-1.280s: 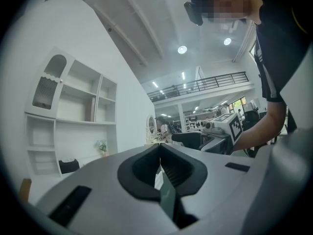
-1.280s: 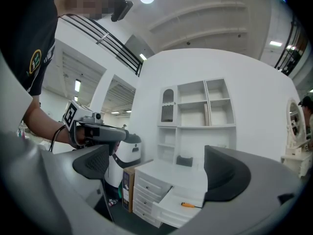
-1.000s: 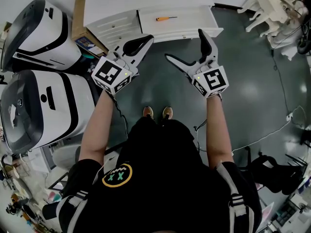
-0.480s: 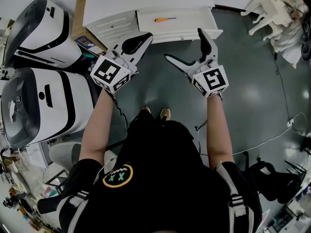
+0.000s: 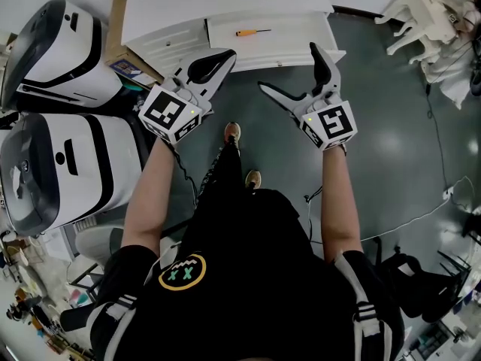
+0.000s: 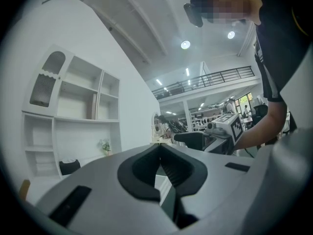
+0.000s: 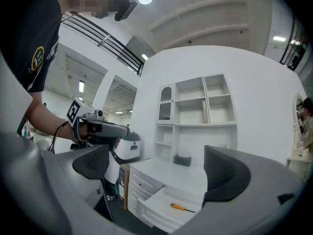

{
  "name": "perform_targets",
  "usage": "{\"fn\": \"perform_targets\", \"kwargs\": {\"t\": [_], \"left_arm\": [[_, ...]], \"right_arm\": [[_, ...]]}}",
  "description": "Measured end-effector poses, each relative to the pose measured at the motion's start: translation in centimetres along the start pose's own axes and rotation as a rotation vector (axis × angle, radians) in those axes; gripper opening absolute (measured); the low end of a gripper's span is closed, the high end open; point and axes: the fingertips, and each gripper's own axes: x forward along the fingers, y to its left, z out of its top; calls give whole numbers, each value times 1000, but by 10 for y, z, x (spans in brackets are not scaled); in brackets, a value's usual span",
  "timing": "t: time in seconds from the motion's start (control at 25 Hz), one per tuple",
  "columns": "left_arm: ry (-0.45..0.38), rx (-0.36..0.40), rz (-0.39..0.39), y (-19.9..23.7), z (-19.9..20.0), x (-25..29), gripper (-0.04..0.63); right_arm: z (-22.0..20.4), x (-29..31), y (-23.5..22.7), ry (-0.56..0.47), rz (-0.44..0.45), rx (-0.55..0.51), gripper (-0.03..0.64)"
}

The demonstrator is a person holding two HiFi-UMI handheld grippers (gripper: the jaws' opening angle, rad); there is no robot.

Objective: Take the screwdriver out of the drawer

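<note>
1. An orange-handled screwdriver with a thin dark shaft [image 5: 249, 31] is seen lying flat inside the pulled-out white drawer [image 5: 304, 36], in its left half, untouched and well apart from both tools.
2. The drawer is carried by a low white cabinet [image 5: 225, 2], whose closed drawer fronts are found to the left of the open one.
3. The left gripper [image 5: 220, 56], a grey two-jaw tool with a square-marker cube, is held over the dark grey floor [image 5: 391, 141] just in front of the closed drawer fronts. In the left gripper view its black pads are shown pressed together, with nothing caught between them.
4. The right gripper [image 5: 288, 68] is held in front of the open drawer, with one jaw near the drawer's front edge. In the right gripper view its jaws are shown spread wide and empty, and the drawer and screwdriver are framed between them, farther off.
5. Two rounded white-and-black machines [image 5: 64, 47] are placed at the left, and a brown cardboard box [image 5: 119, 28] is stood between the upper one and the cabinet.
6. The person's shoes [image 5: 233, 132] are seen on the floor between the two arms.
</note>
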Motion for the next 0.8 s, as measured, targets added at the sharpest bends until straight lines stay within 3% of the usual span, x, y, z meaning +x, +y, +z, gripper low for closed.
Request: {"fn": "perform_targets", "kwargs": {"t": [0.28,0.44,0.8], "left_arm": [[-6,-22,-4,54,-19,31,20],[18,18,-4,84,-33,49,20],[28,-1,-16,132,-50,79,20]], "right_arm": [[-18,52,-41,17,4,-12,583],[-26,85,-60,33,19,-41,583],[-62,136,-97,127,51,-78,583]]}}
